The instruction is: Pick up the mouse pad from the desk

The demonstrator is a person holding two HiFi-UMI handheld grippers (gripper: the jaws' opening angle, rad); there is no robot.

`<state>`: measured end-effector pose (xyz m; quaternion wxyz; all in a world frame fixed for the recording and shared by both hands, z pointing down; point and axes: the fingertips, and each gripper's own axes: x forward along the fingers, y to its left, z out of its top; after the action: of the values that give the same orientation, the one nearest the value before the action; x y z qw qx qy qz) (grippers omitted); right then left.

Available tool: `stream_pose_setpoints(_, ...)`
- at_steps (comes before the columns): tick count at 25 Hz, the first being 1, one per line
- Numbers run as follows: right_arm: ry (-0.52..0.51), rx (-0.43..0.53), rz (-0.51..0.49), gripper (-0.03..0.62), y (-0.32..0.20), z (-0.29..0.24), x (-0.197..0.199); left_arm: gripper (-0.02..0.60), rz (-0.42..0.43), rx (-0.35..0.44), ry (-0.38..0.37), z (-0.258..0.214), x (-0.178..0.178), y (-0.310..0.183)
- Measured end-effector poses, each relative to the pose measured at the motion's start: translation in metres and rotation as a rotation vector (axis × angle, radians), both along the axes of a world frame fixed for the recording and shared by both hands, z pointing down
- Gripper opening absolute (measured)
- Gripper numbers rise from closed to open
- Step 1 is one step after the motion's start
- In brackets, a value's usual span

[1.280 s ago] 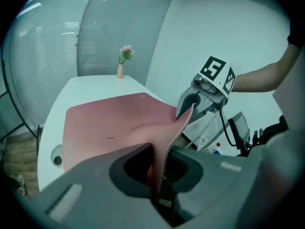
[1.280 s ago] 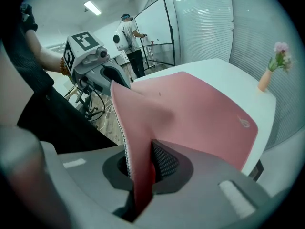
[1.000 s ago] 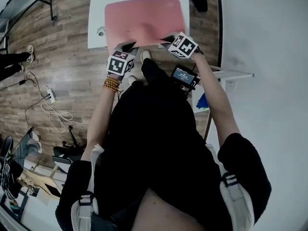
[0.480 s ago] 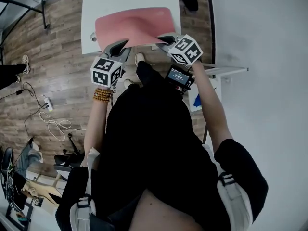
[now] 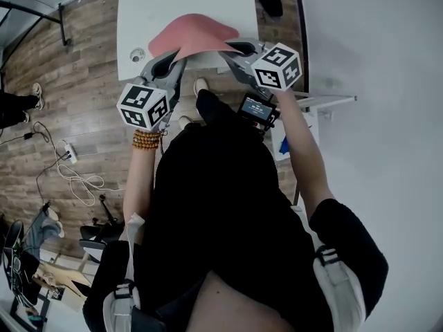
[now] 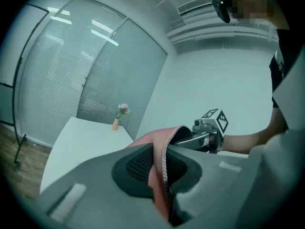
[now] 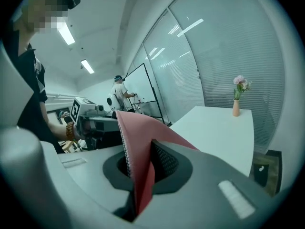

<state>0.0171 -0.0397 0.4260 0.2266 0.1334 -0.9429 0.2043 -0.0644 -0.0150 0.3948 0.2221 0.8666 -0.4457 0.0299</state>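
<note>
The white desk point(image 5: 149, 5) sat at the top of the head view, and above its near edge hung the pink mouse pad point(image 5: 194, 34), bowed into a hump between the two grippers. The left gripper point(image 5: 174, 59) had its jaws clamped on one near corner of the pad, the right gripper point(image 5: 234, 49) clamped on the other. Each gripper view showed the pink sheet pinched tight between the ribbed pads. Far back on the desk, a small vase point(image 7: 236, 108) with flowers stood well apart from all this.

The danger here, I'd say, was the pad's limpness. It was held only by its near edge, so the sagging far side could drag on the desk, and if the grippers drifted apart the sheet might slip out of one pinch. Whether the far edge had cleared the surface, I couldn't tell.

Compared with a second earlier, it was a big change — the pad had lain flat with the grippers low at its edge. Now both had risen and tilted up, and the pad had buckled upward.
</note>
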Motion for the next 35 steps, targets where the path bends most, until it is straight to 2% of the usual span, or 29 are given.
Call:
stream_pose_setpoints(7,-0.123,0.035,0.007,0.043,-0.003,-0.053,-0.018,0.021,-0.061,0.137,0.073,-0.052,-0.013,-0.011)
stream_pose_setpoints(13,-0.18,0.122,0.04,0.043,-0.007,-0.1,-0.024,0.023,-0.102,0.28,0.065,-0.1,-0.02,-0.018)
stream_pose_setpoints(15,-0.203,0.16,0.062,0.043,-0.01,-0.116,-0.025,0.023,-0.129,0.339,0.037,-0.116,-0.021,-0.02)
stream_pose_setpoints(19,-0.272,0.234,0.145,0.043,-0.018,-0.144,-0.021,0.023,-0.188,0.448,-0.071,-0.141,-0.021,-0.023)
stream_pose_setpoints(23,-0.351,0.298,0.245,0.044,-0.028,-0.172,-0.019,0.023,-0.238,0.544,-0.119,-0.163,-0.023,-0.027)
stream_pose_setpoints(26,-0.374,0.341,0.315,0.044,-0.032,-0.189,-0.014,0.022,-0.261,0.613,-0.151,-0.175,-0.021,-0.027)
stream_pose_setpoints(31,-0.295,0.453,0.373,0.046,-0.034,-0.188,-0.019,0.021,-0.335,0.629,-0.197,-0.167,-0.035,-0.032)
stream_pose_setpoints(35,-0.256,0.468,0.377,0.049,-0.037,-0.179,-0.025,0.021,-0.362,0.618,-0.258,-0.156,-0.044,-0.036)
